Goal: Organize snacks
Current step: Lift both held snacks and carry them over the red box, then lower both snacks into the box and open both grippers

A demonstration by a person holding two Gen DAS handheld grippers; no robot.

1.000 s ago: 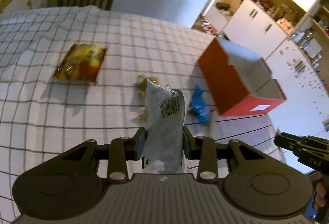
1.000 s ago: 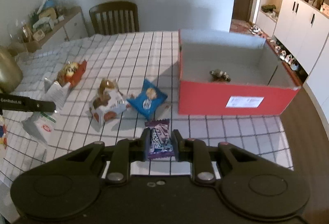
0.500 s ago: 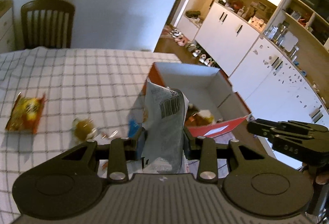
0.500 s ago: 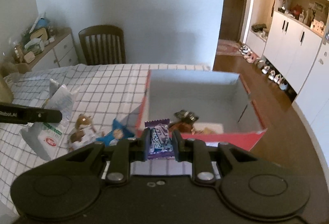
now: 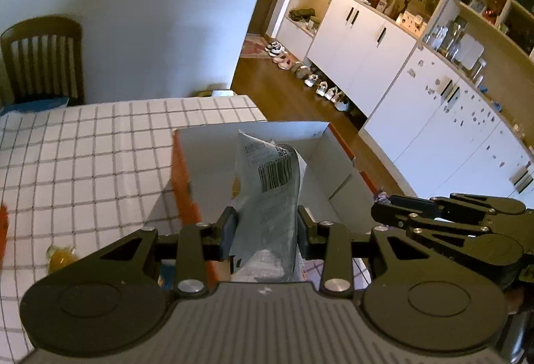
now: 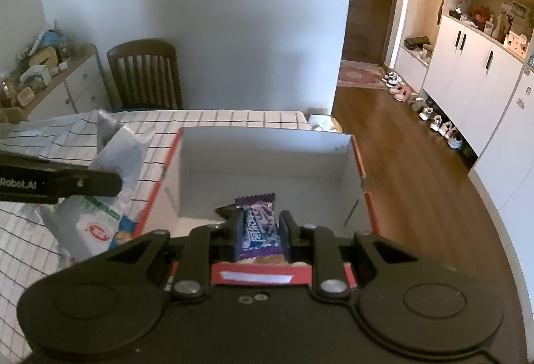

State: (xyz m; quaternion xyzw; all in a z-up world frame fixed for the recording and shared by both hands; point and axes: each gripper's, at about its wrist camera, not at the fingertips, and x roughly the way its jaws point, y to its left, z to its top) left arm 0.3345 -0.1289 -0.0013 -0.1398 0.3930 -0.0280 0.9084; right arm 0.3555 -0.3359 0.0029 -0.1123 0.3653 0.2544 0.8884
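My left gripper (image 5: 265, 224) is shut on a silver-white snack bag (image 5: 270, 184) with a barcode, held up over the near left part of the red box (image 5: 183, 177). My right gripper (image 6: 258, 225) is shut on a purple candy packet (image 6: 258, 224), held over the near edge of the same red box (image 6: 365, 194), whose inside is white. A dark wrapped snack (image 6: 225, 210) lies inside the box. The left gripper (image 6: 100, 178) and its bag (image 6: 100, 220) also show at the left of the right wrist view; the right gripper (image 5: 380, 205) shows at the right of the left wrist view.
The box stands on a checked tablecloth (image 5: 83, 157). A yellow snack (image 5: 60, 259) and an orange packet (image 5: 2, 227) lie on the cloth at the left. A wooden chair (image 6: 143, 73) stands behind the table, a sideboard (image 6: 50, 80) at the left, white cabinets (image 6: 467, 70) at the right.
Both grippers have risen and moved toward the red box with their packets held. The loose snacks on the cloth have dropped out of the right wrist view.
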